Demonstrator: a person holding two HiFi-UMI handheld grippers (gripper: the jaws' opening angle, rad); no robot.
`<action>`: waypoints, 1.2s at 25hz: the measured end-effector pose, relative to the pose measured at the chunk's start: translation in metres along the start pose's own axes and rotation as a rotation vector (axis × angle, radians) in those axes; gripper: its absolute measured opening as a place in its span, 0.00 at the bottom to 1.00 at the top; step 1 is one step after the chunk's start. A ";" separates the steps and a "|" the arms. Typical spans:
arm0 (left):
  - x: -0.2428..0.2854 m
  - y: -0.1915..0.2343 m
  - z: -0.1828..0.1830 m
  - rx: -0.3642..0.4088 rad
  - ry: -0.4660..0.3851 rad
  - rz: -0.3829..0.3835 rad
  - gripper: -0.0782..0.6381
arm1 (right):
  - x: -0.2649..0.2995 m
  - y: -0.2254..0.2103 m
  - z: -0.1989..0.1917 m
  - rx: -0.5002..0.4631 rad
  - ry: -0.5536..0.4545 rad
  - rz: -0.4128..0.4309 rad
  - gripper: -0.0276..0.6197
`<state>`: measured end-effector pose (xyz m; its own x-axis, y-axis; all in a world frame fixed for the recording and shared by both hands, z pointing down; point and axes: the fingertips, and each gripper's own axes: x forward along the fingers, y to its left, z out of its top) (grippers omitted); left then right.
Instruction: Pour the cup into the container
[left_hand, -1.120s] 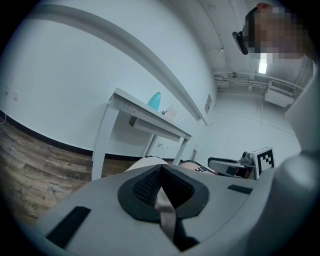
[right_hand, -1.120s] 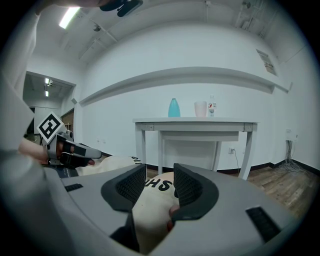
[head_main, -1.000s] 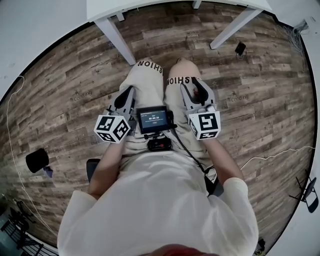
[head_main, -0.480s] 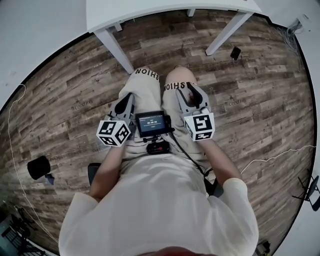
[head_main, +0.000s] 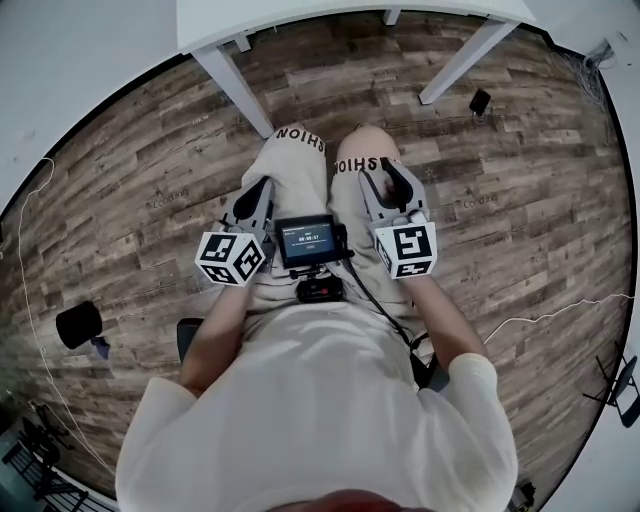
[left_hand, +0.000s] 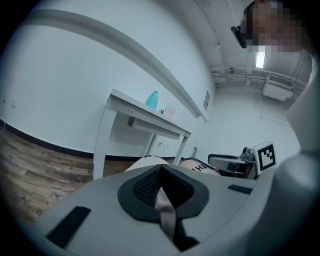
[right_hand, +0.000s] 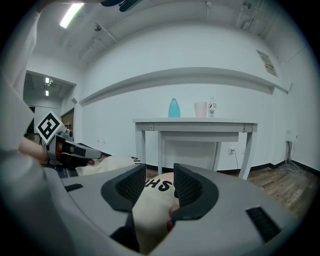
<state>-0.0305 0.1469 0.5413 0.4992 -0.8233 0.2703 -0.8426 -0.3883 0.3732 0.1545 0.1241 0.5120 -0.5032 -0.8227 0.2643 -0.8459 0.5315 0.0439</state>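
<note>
A white table (right_hand: 195, 123) stands ahead of me, and its edge (head_main: 300, 18) shows at the top of the head view. On it are a teal container (right_hand: 174, 108), a translucent cup (right_hand: 200, 109) and a small bottle (right_hand: 212, 108). The left gripper view also catches the container (left_hand: 152, 100) and cup (left_hand: 169, 111). Both grippers rest on the person's lap, far from the table. My left gripper (head_main: 262, 190) (left_hand: 160, 175) has its pads pressed together, empty. My right gripper (head_main: 386, 174) (right_hand: 160, 182) stands slightly open, with only the knee behind the gap.
A small screen device (head_main: 308, 240) sits on the lap between the grippers. On the wooden floor lie a round black object (head_main: 78, 324) at the left, a small black item (head_main: 481, 101) near a table leg, and thin cables (head_main: 545, 312) at the right.
The head view shifts slightly. Both grippers stay on the lap with their jaws unchanged.
</note>
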 end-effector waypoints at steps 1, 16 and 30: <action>0.001 0.000 0.002 0.003 -0.002 -0.001 0.12 | 0.001 -0.001 0.002 -0.003 -0.004 -0.001 0.30; 0.000 0.000 0.000 0.017 -0.001 0.003 0.12 | 0.001 0.001 0.001 -0.012 -0.002 -0.005 0.30; 0.000 -0.002 0.000 0.020 -0.002 0.002 0.12 | -0.001 0.000 0.001 -0.013 -0.004 -0.006 0.30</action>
<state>-0.0286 0.1477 0.5406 0.4970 -0.8248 0.2695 -0.8476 -0.3950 0.3544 0.1548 0.1241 0.5104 -0.4989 -0.8268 0.2598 -0.8466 0.5291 0.0583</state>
